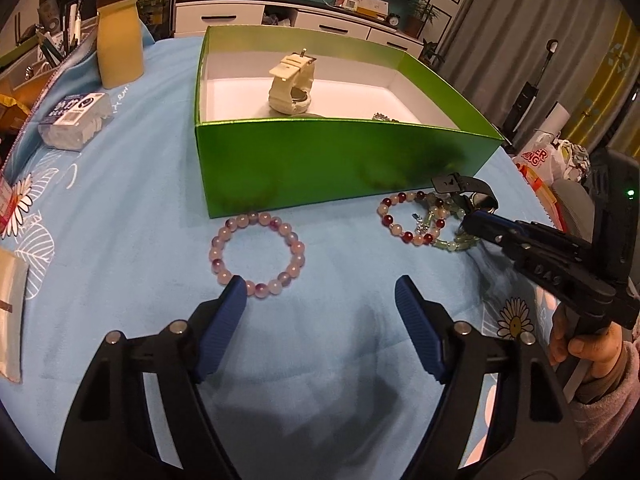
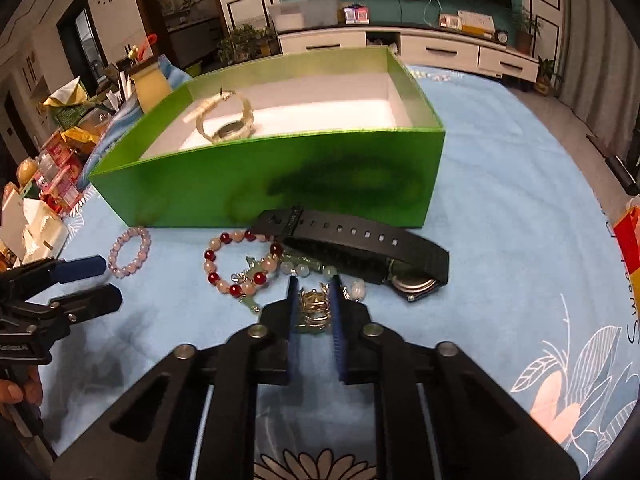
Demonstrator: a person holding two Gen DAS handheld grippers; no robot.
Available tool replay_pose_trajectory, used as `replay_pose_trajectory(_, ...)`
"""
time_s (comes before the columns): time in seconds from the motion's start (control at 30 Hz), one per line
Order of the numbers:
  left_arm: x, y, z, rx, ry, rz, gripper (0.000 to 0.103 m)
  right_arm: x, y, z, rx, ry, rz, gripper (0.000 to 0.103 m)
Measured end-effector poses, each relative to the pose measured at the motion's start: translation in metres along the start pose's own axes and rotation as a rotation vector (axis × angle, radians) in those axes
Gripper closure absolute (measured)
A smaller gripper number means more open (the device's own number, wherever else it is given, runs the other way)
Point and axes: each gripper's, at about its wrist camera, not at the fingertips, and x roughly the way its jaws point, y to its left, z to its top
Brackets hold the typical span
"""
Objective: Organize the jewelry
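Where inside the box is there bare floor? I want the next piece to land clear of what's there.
Inside the green box, bare white floor runs right of the cream watch toward the right wall. Its near-right corner holds something beaded; the rest is hidden.

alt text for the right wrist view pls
The right gripper has its jaws nearly shut around a small metal trinket on a blue cloth. Beyond lie a red-and-pink bead bracelet, a black watch and an open green box holding a cream watch.
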Motion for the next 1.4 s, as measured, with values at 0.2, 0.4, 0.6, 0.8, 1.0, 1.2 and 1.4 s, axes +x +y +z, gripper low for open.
replay_pose_trajectory(0.2, 0.001, 0.001, -0.003, 0.006, 0.005, -0.012, 0.026, -0.033, -0.005, 0.003, 0.03, -0.071, 0.086, 0.089)
replay_pose_trajectory(0.4, 0.001, -0.004, -0.004, 0.013, 0.009, -0.027, 0.026, -0.033, -0.005, -0.013, 0.021, 0.006, 0.121, 0.089)
replay_pose_trajectory(0.6, 0.003, -0.01, -0.004, 0.017, 0.02, -0.041, 0.026, -0.05, -0.024, -0.034, 0.147, -0.017, 0.341, 0.089)
replay_pose_trajectory(0.8, 0.003, -0.016, -0.005, 0.021, 0.02, -0.059, 0.026, -0.049, -0.041, -0.028, 0.287, -0.066, 0.446, 0.089)
replay_pose_trajectory(1.0, 0.001, -0.019, -0.005, 0.027, 0.022, -0.069, 0.026, -0.046, -0.008, -0.021, 0.127, -0.06, 0.31, 0.089)
replay_pose_trajectory(1.2, 0.002, -0.016, -0.006, 0.015, 0.029, -0.067, 0.026, -0.031, -0.019, -0.011, 0.239, -0.072, 0.318, 0.089)
replay_pose_trajectory(1.4, 0.0, -0.006, -0.006, 0.006, 0.024, -0.052, 0.026, -0.028, -0.02, -0.019, 0.125, -0.007, 0.056, 0.089)
